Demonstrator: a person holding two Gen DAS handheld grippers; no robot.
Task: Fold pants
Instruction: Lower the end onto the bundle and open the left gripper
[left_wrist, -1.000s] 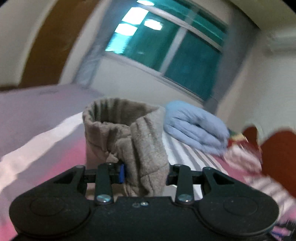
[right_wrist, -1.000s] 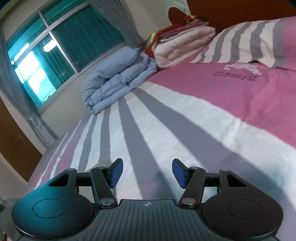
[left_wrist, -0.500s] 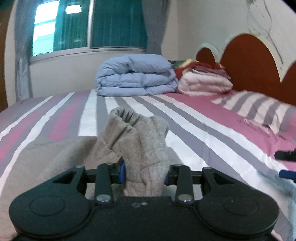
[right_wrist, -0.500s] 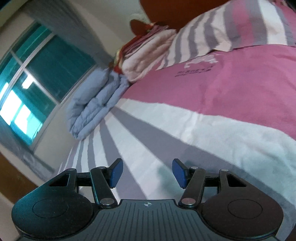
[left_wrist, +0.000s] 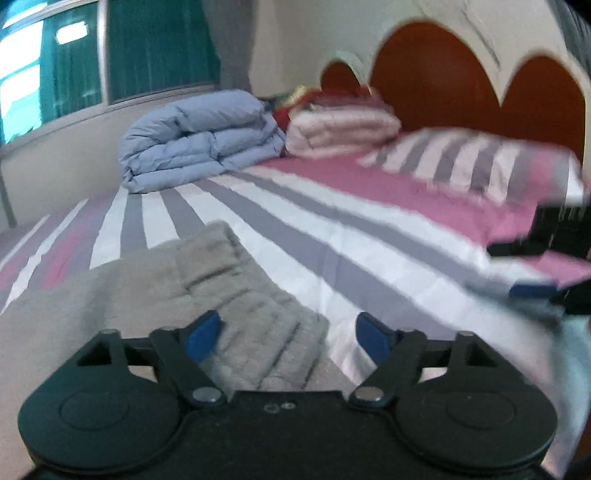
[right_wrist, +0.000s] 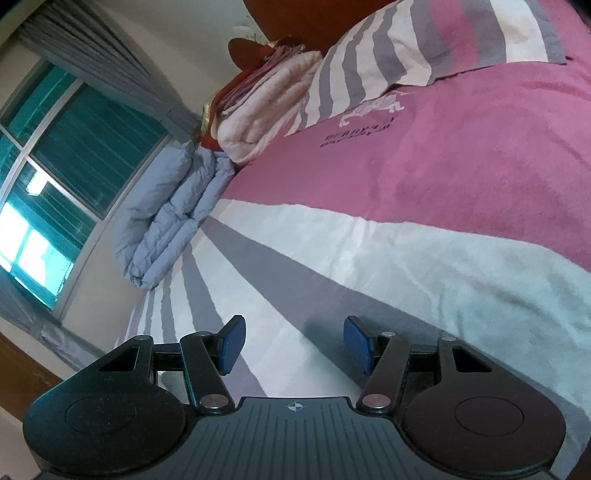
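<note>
Fingers (left_wrist: 205, 334) of the left gripper (left_wrist: 288, 336) have just spread wide, grey pants (left_wrist: 207, 280) lying loose on the bed (left_wrist: 332, 236); right gripper (right_wrist: 293, 343) gapes, empty.

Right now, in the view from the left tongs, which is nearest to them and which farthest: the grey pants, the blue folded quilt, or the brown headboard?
1. Grey pants: lying on the bed directly under the open left tongs.
2. Blue folded quilt: farther up the bed, on the window side.
3. Brown headboard: at the far end, behind the striped pillow.
</note>
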